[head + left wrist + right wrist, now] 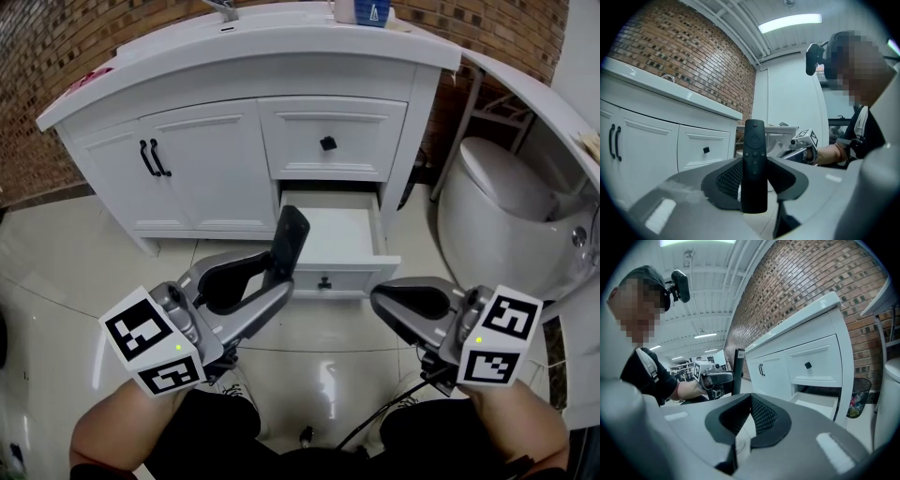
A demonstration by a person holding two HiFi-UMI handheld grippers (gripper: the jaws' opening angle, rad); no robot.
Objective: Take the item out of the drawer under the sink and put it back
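Counting containers first: two drawers are seen on the right half of the white vanity [246, 58]. The lower drawer [330, 279] is pulled out toward the near side, and only bare white is shown in its visible interior; its left corner is covered by the remote. The upper drawer [330, 141] is shut, so its contents cannot be told. Two cabinet doors [192, 167] are shut on the left, and their two black bar handles are set side by side. One black knob is fitted to each drawer, two in all. One black remote [289, 246] is counted. It is clamped upright between the jaws of the left gripper [279, 281], gripped on its lower half with the button face turned to the left gripper view, and it is held in the air just near of the open drawer, outside it. The jaws of the right gripper [382, 300] are closed together with nothing between them, and it is held near and to the right of the drawer front. One toilet [506, 206] is seen at the right, lid down. One waste bin [855, 404] with coloured contents is seen beside the vanity's right end.
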